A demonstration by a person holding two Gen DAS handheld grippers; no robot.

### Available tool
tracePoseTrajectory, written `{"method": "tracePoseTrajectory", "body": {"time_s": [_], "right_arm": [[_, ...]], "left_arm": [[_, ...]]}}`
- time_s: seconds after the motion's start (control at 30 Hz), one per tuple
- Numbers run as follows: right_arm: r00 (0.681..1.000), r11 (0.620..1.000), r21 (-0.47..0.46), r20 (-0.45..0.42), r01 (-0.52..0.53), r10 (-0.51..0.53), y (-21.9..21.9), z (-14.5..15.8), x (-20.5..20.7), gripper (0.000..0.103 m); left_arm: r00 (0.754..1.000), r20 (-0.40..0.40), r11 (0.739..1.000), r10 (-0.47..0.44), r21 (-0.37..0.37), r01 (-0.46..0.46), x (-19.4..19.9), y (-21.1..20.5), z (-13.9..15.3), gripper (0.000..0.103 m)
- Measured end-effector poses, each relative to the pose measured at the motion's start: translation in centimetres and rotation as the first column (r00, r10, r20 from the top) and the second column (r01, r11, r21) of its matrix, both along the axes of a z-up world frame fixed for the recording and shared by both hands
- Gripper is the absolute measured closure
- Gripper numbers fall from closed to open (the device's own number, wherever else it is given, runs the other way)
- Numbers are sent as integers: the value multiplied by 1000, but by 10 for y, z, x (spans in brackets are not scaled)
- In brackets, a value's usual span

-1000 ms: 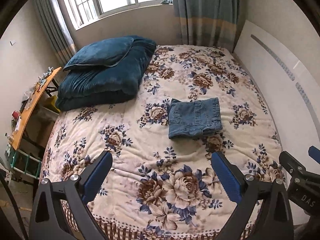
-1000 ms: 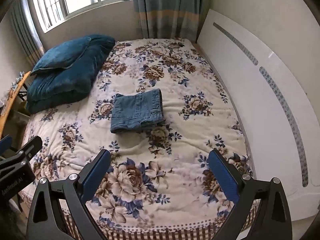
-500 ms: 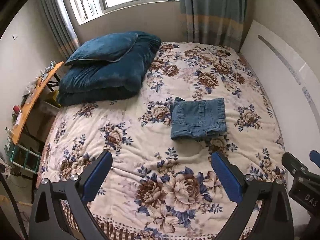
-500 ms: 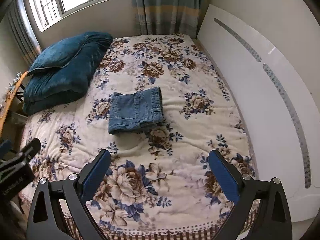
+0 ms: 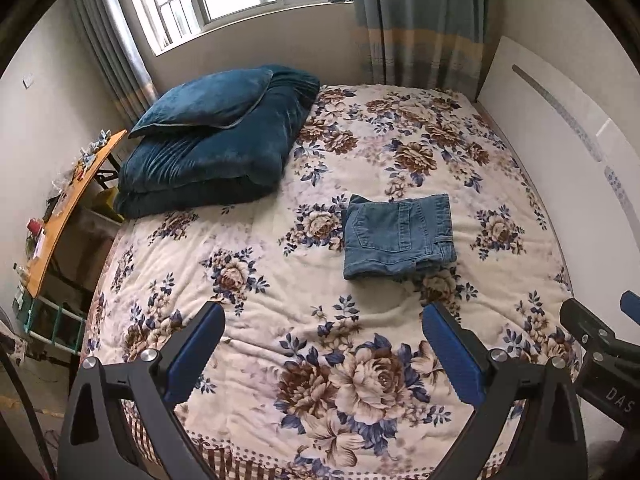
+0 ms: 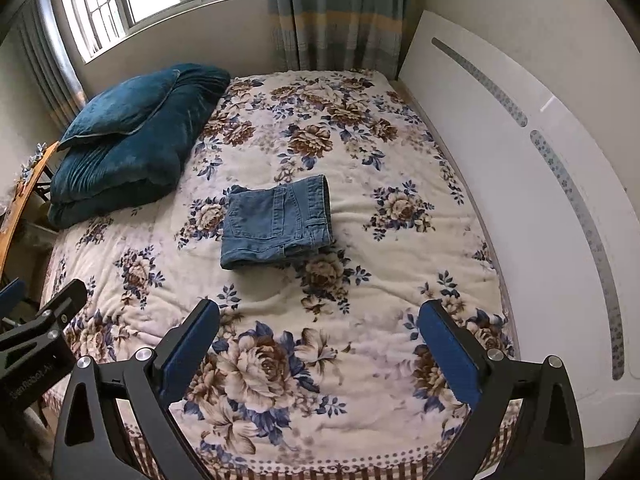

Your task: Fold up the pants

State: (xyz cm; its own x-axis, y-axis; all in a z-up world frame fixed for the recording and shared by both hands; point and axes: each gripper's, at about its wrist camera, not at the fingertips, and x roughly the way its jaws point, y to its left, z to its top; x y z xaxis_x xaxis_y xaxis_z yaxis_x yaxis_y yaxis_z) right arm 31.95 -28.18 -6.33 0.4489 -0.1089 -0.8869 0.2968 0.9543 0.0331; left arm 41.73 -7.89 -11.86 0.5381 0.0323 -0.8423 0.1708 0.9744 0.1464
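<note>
Beyond and to the left of my left gripper [image 5: 320,350], a teal duvet [image 5: 208,164] with its pillow sits stacked at the far corner of the floral bed [image 5: 280,280]. The left jaws stand wide apart over the bed's near edge, holding nothing. Ahead and slightly right of them lie the pants [image 5: 398,236], denim folded into a compact rectangle, waistband to the right. From my right gripper [image 6: 318,348], jaws equally wide and empty, the pants [image 6: 276,226] sit ahead and a little left. I judge the fold finished; done well, this step means keeping both pairs of jaws clear of the bundle, disturbing no layer.
</note>
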Motion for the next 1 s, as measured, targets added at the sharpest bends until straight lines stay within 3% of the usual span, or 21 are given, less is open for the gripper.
{"method": "tracePoseTrajectory", "body": {"time_s": [1.0], "right_arm": [[1000,1000,5,22,6,-6,-3,0,-1,1]], "left_arm": [[999,41,999,-33,-14,34,-9,-11,12,2]]}}
